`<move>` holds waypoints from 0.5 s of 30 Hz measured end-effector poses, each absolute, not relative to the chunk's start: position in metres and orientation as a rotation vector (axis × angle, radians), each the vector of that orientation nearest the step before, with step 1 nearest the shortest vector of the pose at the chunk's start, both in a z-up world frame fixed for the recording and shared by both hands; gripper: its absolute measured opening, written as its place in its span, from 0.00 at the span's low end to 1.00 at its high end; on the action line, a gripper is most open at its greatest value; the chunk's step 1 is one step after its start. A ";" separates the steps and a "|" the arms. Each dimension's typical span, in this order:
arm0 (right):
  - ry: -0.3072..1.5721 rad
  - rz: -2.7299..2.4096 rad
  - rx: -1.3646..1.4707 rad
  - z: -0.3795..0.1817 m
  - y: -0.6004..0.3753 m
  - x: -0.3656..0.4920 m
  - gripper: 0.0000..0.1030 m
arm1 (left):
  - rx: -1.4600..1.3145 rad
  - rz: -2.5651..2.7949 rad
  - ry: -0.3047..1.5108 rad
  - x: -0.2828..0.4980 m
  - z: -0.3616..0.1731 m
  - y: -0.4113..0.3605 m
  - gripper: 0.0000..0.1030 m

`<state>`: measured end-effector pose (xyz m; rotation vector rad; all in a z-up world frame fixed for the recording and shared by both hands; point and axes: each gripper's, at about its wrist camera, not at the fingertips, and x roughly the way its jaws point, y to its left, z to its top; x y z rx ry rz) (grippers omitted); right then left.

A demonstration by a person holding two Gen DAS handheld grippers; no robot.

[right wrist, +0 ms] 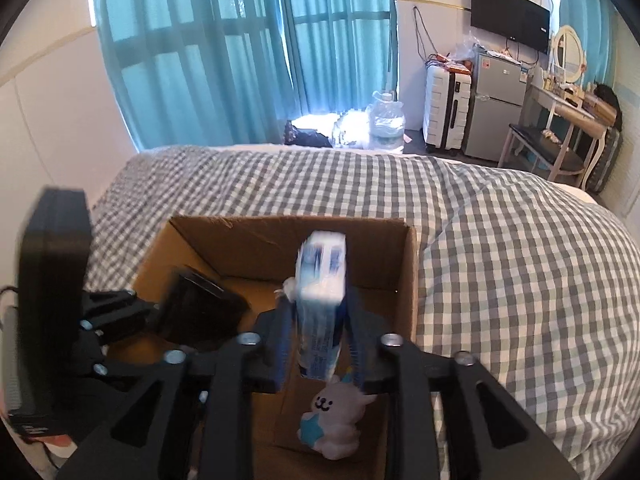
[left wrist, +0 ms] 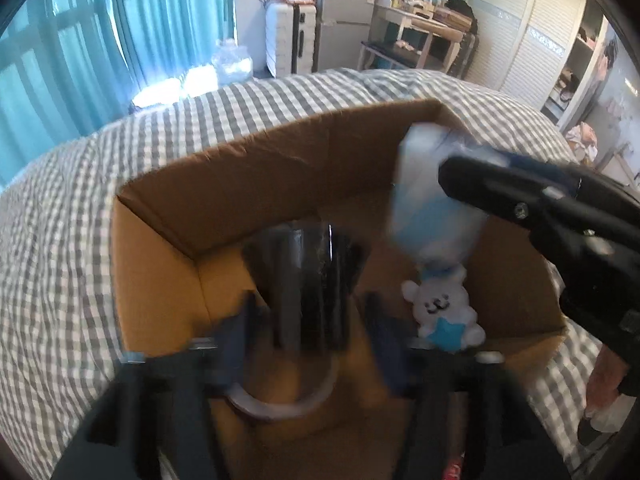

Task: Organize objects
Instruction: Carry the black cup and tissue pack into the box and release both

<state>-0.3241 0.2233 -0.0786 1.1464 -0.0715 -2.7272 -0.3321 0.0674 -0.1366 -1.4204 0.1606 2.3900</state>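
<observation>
Your right hand-held gripper (right wrist: 318, 344) pinches the tissue pack (right wrist: 322, 280) over the cardboard box (right wrist: 410, 280): light, soft, crushable, so hold mid-body gently. Your left hand-held gripper (left wrist: 308, 324) clamps the black tumbler (left wrist: 308, 276), rigid and probably slick; the plush bunny (right wrist: 336, 428) lies below

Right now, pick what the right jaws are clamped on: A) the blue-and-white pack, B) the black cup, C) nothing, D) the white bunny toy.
A: the right gripper pinches the blue-and-white pack above the cardboard box; the bunny toy lies inside.
</observation>
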 end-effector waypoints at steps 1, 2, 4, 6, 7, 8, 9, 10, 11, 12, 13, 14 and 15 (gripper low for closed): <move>-0.087 -2.745 1.127 -0.074 0.225 -0.321 0.58 | -1.416 2.397 0.148 -0.330 -0.135 0.066 0.83; -0.103 -2.764 1.103 -0.067 0.228 -0.318 0.66 | -1.405 2.414 0.144 -0.327 -0.132 0.066 0.89; -0.121 -2.782 1.068 -0.051 0.231 -0.309 0.66 | -1.397 2.440 0.161 -0.320 -0.125 0.064 0.90; -0.113 -2.797 1.047 -0.035 0.231 -0.303 0.66 | -1.409 2.447 0.167 -0.313 -0.117 0.061 0.90; -0.102 -2.806 1.035 -0.027 0.232 -0.299 0.66 | -1.408 2.452 0.162 -0.308 -0.109 0.060 0.90; -0.087 -2.818 1.020 -0.017 0.232 -0.292 0.66 | -1.399 2.459 0.155 -0.302 -0.101 0.058 0.90; -0.077 -2.826 1.008 -0.009 0.231 -0.285 0.66 | -1.387 2.468 0.150 -0.297 -0.094 0.055 0.90; -0.066 -2.839 0.990 0.002 0.232 -0.276 0.67 | -1.371 2.482 0.147 -0.289 -0.084 0.053 0.90; -0.061 -2.846 0.979 0.010 0.232 -0.272 0.67 | -1.354 2.497 0.147 -0.282 -0.075 0.050 0.91; -0.054 -2.855 0.965 0.019 0.232 -0.265 0.67 | -1.337 2.512 0.150 -0.275 -0.065 0.047 0.92; -0.046 -2.864 0.947 0.029 0.231 -0.256 0.68 | -1.320 2.529 0.157 -0.268 -0.053 0.044 0.93; -0.037 -2.871 0.927 0.039 0.231 -0.246 0.69 | -1.302 2.546 0.163 -0.263 -0.043 0.042 0.93; -0.029 -2.877 0.910 0.048 0.232 -0.238 0.69 | -1.276 2.567 0.171 -0.252 -0.031 0.038 0.93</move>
